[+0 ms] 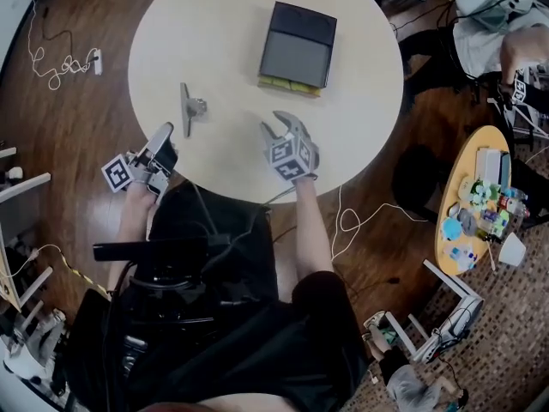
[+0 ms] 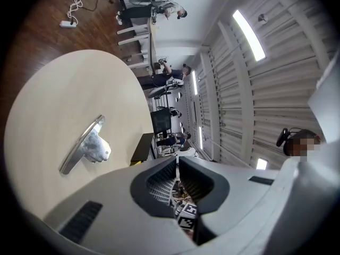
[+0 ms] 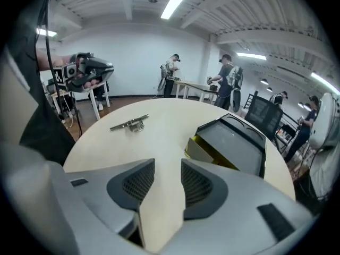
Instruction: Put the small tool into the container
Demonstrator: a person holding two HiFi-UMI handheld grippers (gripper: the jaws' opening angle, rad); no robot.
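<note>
**Inspector:** State of progress?

**Assistant:** Nothing is done yet. The small metal tool (image 1: 190,107) lies flat on the round table (image 1: 223,24), on its left part, and neither gripper touches it. The dark container (image 1: 298,44) sits well apart from it, toward the far side.

**Inspector:** The grippers?

**Assistant:** The right gripper (image 3: 167,182) has its jaws spread with only bare tabletop between them, and it hangs over the near edge. The left gripper (image 2: 177,163) has its jaws pressed together at the tips and is empty, off the table's near-left edge.

**Inspector:** What is left to do?

**Assistant:** The pickup, the carry and the placing are all still to come.

**Inspector:** Any obstructions?

**Assistant:** Nothing lies between the tool and the container. I cannot tell whether the container's flat grey top is a lid or its floor. A cluttered side table (image 1: 459,170) and the floor cables (image 1: 51,67) are well clear.
</note>
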